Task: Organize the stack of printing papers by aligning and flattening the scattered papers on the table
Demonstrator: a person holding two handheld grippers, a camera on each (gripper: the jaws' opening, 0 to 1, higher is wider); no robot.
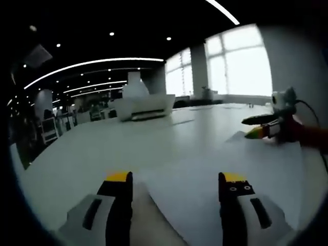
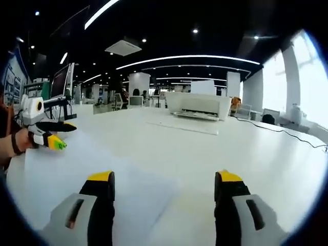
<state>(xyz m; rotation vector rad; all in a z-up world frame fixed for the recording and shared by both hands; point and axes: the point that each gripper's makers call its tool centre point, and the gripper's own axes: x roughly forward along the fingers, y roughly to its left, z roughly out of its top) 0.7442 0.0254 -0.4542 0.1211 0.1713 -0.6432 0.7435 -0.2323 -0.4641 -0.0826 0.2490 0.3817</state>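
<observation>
White printing paper (image 1: 246,164) lies flat on the white table (image 1: 102,148). In the left gripper view my left gripper (image 1: 176,178) hovers low over the paper's near edge, its yellow-tipped jaws wide apart with nothing between them. My right gripper (image 1: 249,128) reaches in from the right over the paper's far corner. In the right gripper view the same paper (image 2: 102,161) spreads to the left under my right gripper (image 2: 164,178), which is open and holds nothing. My left gripper (image 2: 65,136), held by a hand, is at the paper's left edge with its fingers apart.
A white printer (image 2: 197,105) stands at the far side of the table, also seen as the printer (image 1: 143,105). Another flat sheet (image 2: 184,125) lies in front of it. A black cable (image 2: 287,134) runs along the right. A monitor (image 2: 60,82) stands at far left.
</observation>
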